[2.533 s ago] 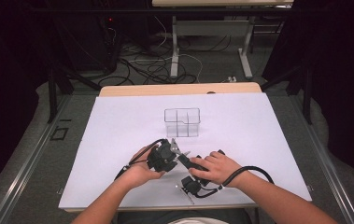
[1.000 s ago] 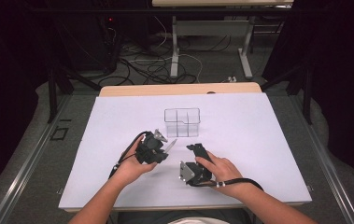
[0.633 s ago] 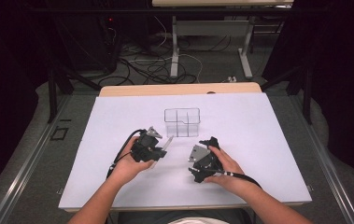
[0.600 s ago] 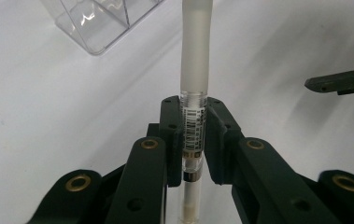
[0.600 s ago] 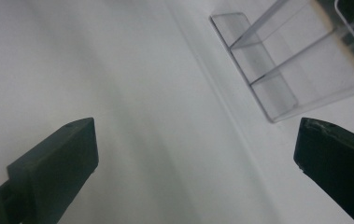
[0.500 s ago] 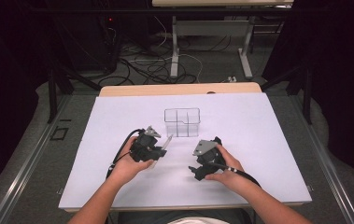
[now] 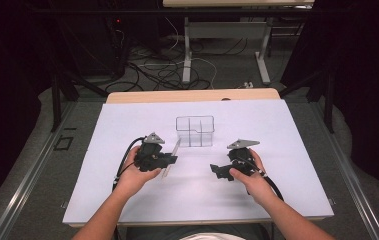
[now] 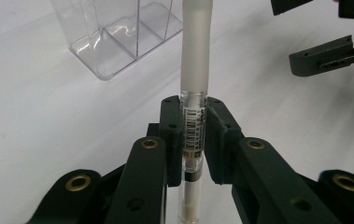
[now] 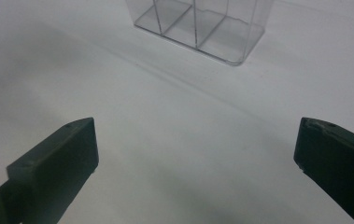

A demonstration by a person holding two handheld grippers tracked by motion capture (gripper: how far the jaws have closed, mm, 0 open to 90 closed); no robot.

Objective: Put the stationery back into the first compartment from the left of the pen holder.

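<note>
holding the pen point(image 8: 194, 98) pinched in our left hand-held gripper point(image 8: 194, 140), we see the clear box point(image 7: 195, 131) just ahead. our right hand-held gripper point(image 9: 195, 154) is spread wide, holding nothing. the smooth pen could slip or tip and miss its slot.

White-covered table point(image 7: 297, 200), clear divided box point(image 7: 195, 131) standing toward its far middle.
</note>
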